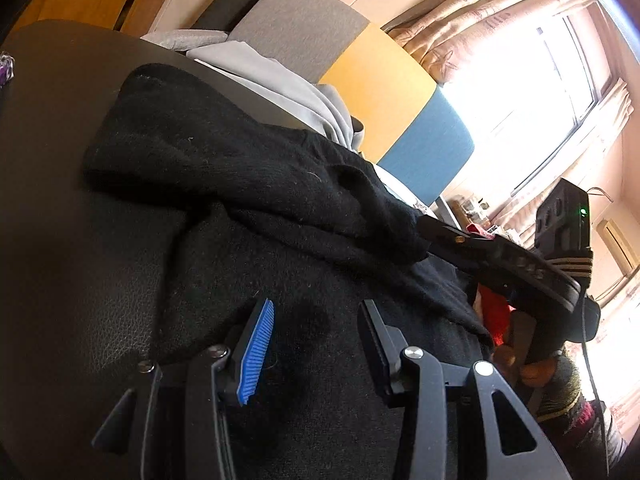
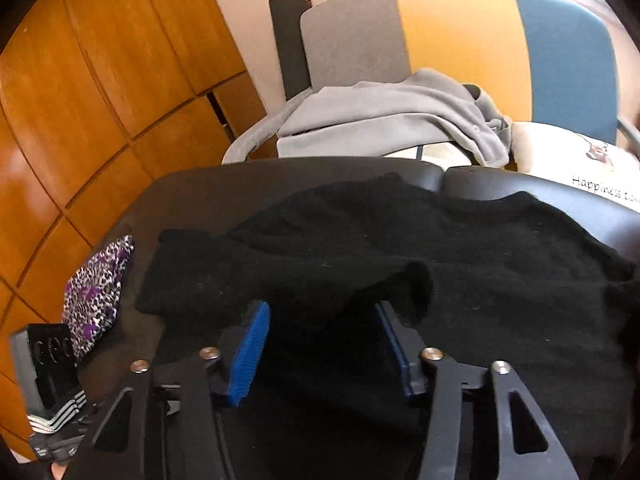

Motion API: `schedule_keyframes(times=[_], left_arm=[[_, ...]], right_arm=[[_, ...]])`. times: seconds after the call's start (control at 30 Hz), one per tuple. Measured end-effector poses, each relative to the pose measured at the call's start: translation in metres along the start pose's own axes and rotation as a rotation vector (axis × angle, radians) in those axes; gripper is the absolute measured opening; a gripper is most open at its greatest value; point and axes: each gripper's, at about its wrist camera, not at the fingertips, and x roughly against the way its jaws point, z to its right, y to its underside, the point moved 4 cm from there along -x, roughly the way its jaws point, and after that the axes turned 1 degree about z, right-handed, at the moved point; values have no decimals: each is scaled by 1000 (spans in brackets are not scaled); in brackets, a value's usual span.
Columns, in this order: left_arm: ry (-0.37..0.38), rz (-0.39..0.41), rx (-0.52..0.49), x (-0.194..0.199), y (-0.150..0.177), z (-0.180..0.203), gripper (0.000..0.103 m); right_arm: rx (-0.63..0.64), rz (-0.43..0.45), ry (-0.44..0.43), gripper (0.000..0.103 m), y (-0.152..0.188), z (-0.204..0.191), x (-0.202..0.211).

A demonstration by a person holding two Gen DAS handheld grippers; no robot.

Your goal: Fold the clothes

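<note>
A black sweater (image 2: 460, 256) lies spread on a dark leather-like table (image 2: 208, 188), and it covers most of the top. One sleeve is folded across the body toward 9 o'clock.

In the right wrist view, the right gripper (image 2: 324, 344) is low over the sweater, at 6 o'clock of the picture. A raised fold of the black cloth stands between its blue pads (image 2: 250, 352). The jaws are half wide; I cannot tell if the pads press the cloth.

In the left wrist view, the left gripper (image 1: 316, 344) is over the sweater body. Its jaws are rather wide. The cloth lies flat under them and nothing is gripped. The other gripper enters this view at 3 o'clock, with a small green light on its housing, and a hand (image 1: 524, 364) holds its handle.

At 9 o'clock on the table lies a purple and white patterned cloth (image 2: 100, 292). Behind the table, at 12 o'clock, a grey garment (image 2: 384, 120) lies on a chair (image 2: 460, 36) with grey, yellow and blue panels. At 2 o'clock there is a white cushion (image 2: 560, 160) with the printed word "Happiness"; the next letters are cut off. Wooden panels (image 2: 100, 80) fill the side at 10 o'clock.
</note>
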Motion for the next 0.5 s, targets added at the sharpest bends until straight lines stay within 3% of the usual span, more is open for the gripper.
schedule_keyframes(times=[0.17,0.23,0.33,0.43,0.5], left_arm=[[1,0,0,-1,-1,1,44],[5,1,2,-2,-2,0,44],[10,1,6,-3,-2,-1,44],[23,2,17,-4,-3,-2,44],[35,3,26,-4,-4,-4,44]], right_arm=[[-17,-86,34,3,6,3,-25],[-65,-100,-42,3,3,1,-21],[-174,-42,-205,3,-22,-1,11],[-345,109,-381,3,-60,16,60],[-384,207,-447,3,-77,28,99]])
